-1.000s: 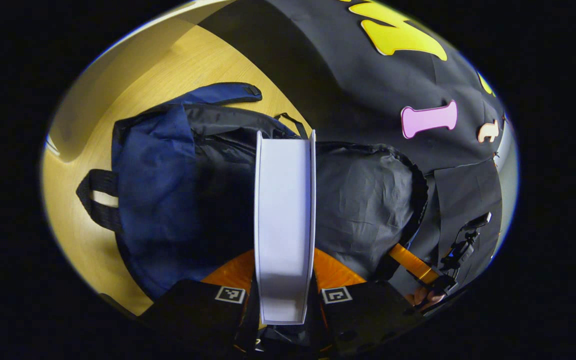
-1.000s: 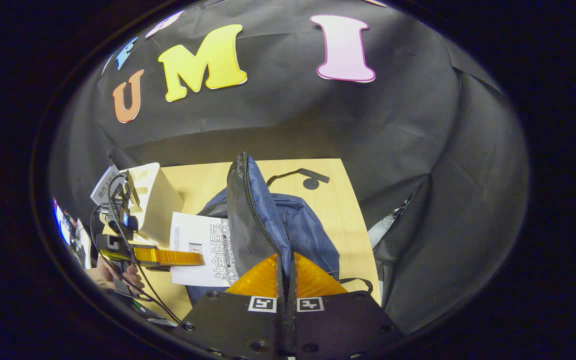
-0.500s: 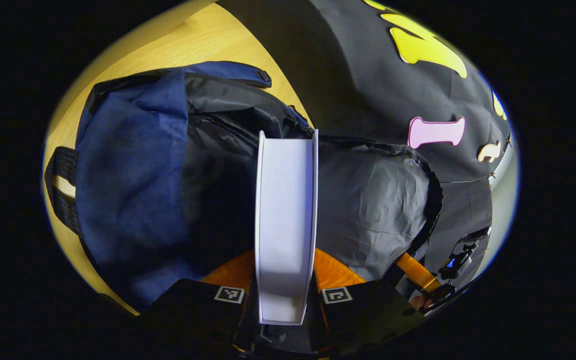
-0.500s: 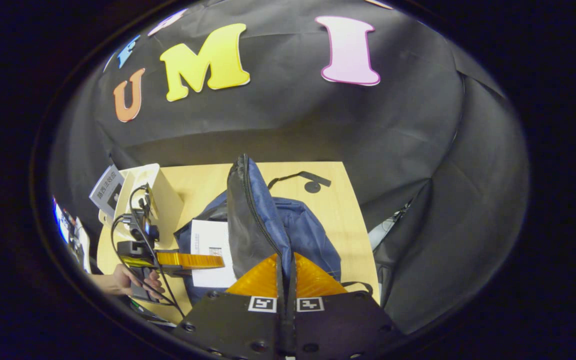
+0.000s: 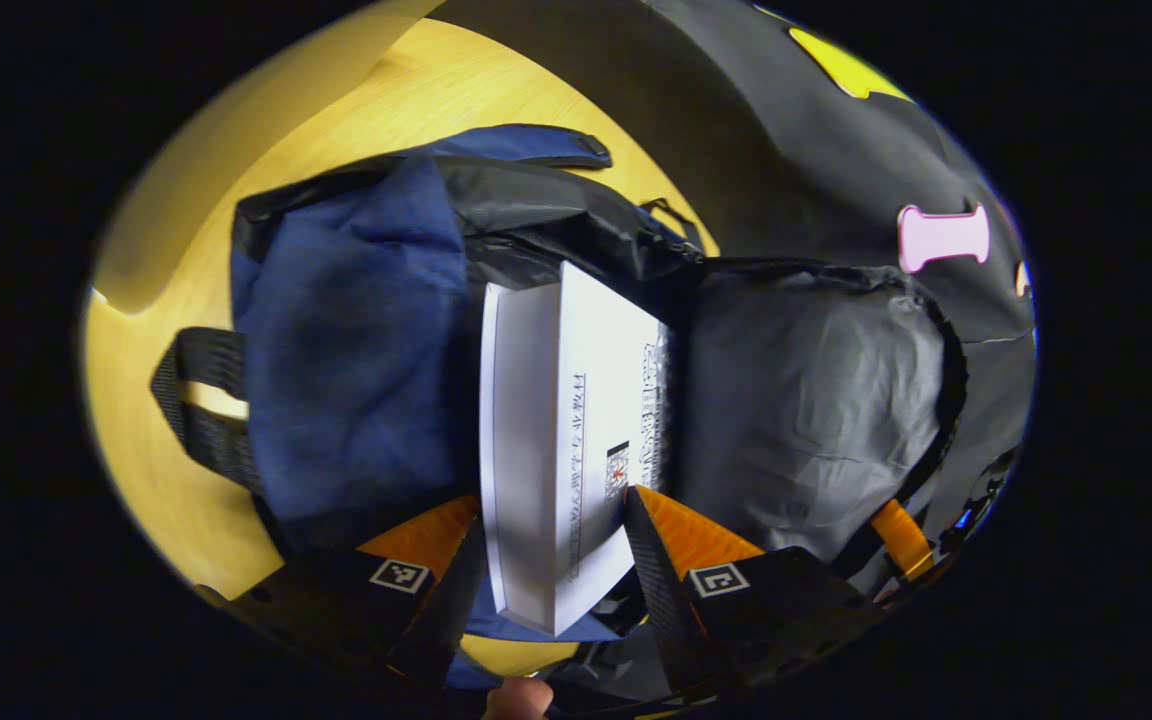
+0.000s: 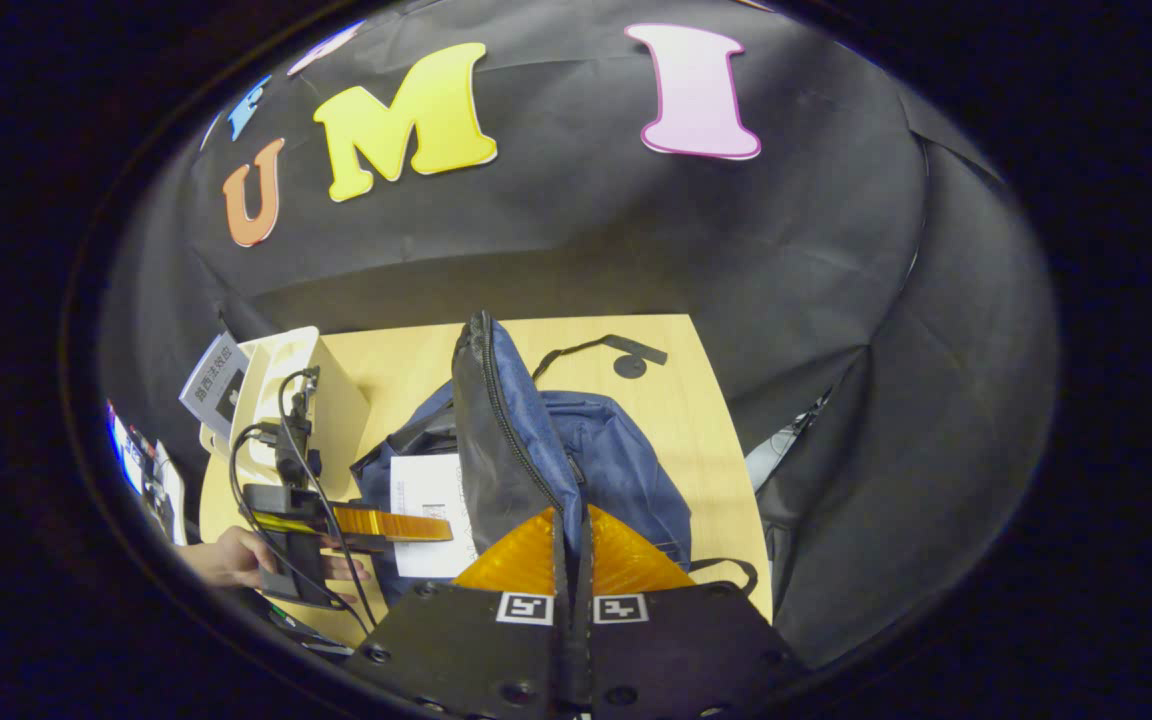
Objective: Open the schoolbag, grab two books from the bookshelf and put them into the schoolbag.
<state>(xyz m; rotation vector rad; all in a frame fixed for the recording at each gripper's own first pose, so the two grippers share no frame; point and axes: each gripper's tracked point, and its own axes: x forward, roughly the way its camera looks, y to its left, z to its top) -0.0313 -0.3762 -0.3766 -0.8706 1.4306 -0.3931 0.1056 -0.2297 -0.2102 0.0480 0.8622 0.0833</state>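
- Lying between the spread fingers of the left gripper (image 5: 554,540), a white book (image 5: 566,440) is seen tilted, with its cover turned toward the right finger; whether either finger touches it cannot be told, so the claw is read as open.
- Just ahead of that claw, the far part of the book is set inside the mouth of the blue schoolbag (image 5: 356,330), with the dark lining of the raised flap (image 5: 806,390) just to the right of it.
- A black strap (image 5: 201,400) is seen to the left of the claw, on the wooden table (image 5: 136,430).
- The right gripper (image 6: 572,560) is seen clamped on the zipped edge of the flap (image 6: 496,430), which is held upright straight ahead of its fingers.
- To the left of that claw, the left gripper (image 6: 406,525) is seen, held by a hand (image 6: 236,555).
- Farther left and beyond, a cream bookshelf (image 6: 301,400) stands on the table (image 6: 686,420), with another book (image 6: 216,380) leaning at its far side.
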